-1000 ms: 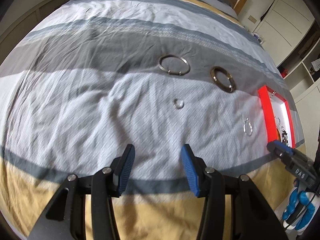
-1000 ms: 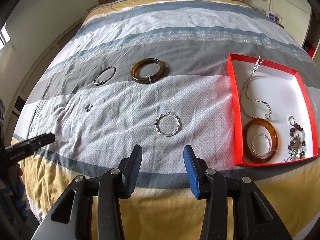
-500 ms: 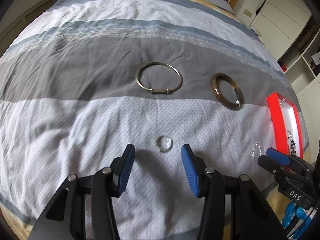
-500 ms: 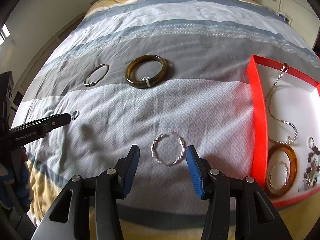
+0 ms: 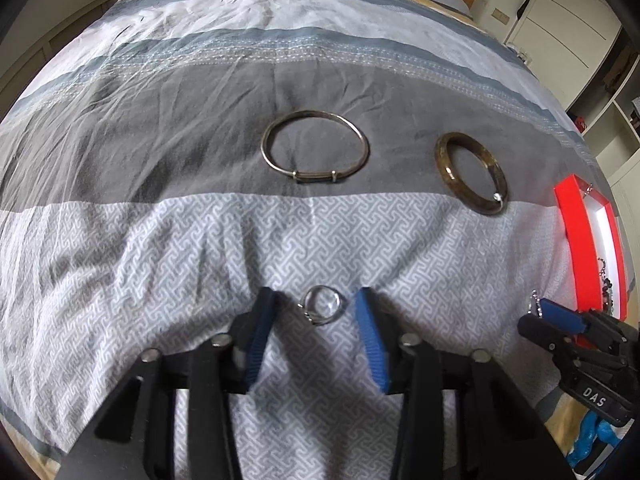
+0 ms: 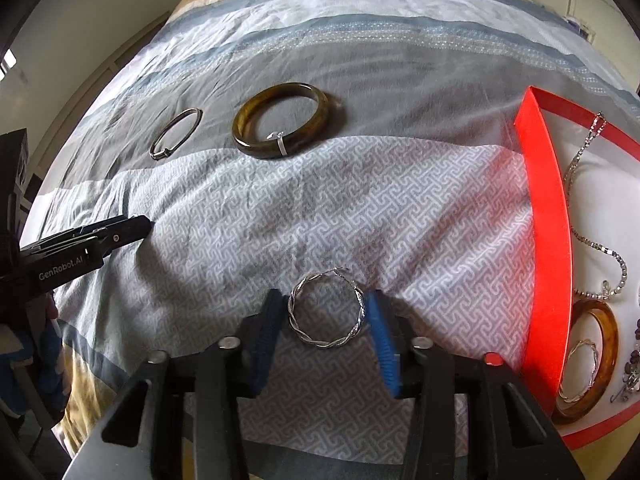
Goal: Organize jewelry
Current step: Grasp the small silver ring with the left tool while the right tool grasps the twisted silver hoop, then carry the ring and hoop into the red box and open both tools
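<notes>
A small silver ring [image 5: 321,311] lies on the patterned grey band of the bed cover [image 5: 160,240], low in the middle of the left wrist view, right between the blue pads of the left claw [image 5: 316,304]. That claw has just been closing; a gap shows on each side of the ring, so the pads do not press on it yet.

In the right wrist view a twisted silver hoop [image 6: 326,308] lies low in the middle, between the pads of the right claw [image 6: 325,312]. This claw has also just been closing; its pads stand right against the hoop's sides, but whether they truly press on it I cannot tell.

Higher in the left view, on the dark grey band, lie a thin metal bangle [image 5: 314,146] in the middle and a thick brown bangle [image 5: 471,173] to its right, with a small ring resting on its rim.

At the right edge of the right view sits a red box [image 6: 548,208] with a white inside. In it lie a silver chain [image 6: 588,216], an amber bangle [image 6: 592,360] with a thin hoop inside it, and some small dark beads at the far edge.
</notes>
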The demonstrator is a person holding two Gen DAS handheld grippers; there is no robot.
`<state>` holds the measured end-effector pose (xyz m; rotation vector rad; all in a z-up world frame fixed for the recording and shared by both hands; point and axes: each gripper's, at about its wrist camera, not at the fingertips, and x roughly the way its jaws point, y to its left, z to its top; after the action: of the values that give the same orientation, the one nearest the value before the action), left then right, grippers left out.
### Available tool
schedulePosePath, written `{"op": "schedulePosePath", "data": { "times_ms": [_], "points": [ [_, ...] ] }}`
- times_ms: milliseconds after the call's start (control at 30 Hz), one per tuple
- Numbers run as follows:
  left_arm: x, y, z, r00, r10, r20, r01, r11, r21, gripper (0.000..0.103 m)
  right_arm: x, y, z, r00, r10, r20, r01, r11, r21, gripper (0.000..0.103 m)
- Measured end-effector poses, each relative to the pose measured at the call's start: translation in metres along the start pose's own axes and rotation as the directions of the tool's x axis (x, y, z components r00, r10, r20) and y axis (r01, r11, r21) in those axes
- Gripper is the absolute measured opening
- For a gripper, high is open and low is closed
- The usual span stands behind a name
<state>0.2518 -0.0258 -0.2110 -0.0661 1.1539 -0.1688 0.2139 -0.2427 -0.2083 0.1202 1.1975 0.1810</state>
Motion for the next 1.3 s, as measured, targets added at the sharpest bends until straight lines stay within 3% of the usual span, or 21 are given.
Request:
{"op": "schedulePosePath", "data": {
  "times_ms": [67,133,700,1033,1300],
  "points": [
    [-0.001,-0.003,-0.001,1.000,-0.001,-0.004,0.001,1.000,0.008,0.022,0.000,0.000,0.000,1.000,0.004,0.000,-0.004,1.000,-0.003,0.040],
    [-0.002,-0.006,-0.003,1.000,-0.003,-0.009,0.003,1.000,0.018,0.019,0.000,0.000,0.000,1.000,0.014,-0.001,-0.014,1.000,-0.005,0.039],
    [-0.040,-0.034,-0.013,0.999,-0.035,0.029,0.034,0.999,0.035,0.018,-0.044,-0.006,-0.014,0.993,0.094,0.072,-0.093,0.996,-0.005,0.039],
    [-0.064,-0.111,0.006,0.988,-0.140,0.070,0.133,0.986,0.101,0.018,-0.094,-0.054,-0.013,0.985,0.067,0.159,-0.072,0.997,0.021,0.039],
    [-0.059,-0.206,0.025,0.962,-0.268,0.052,0.256,0.952,0.166,0.018,-0.111,-0.143,-0.007,0.984,-0.039,0.175,0.023,0.995,0.093,0.039]
  ]
}}
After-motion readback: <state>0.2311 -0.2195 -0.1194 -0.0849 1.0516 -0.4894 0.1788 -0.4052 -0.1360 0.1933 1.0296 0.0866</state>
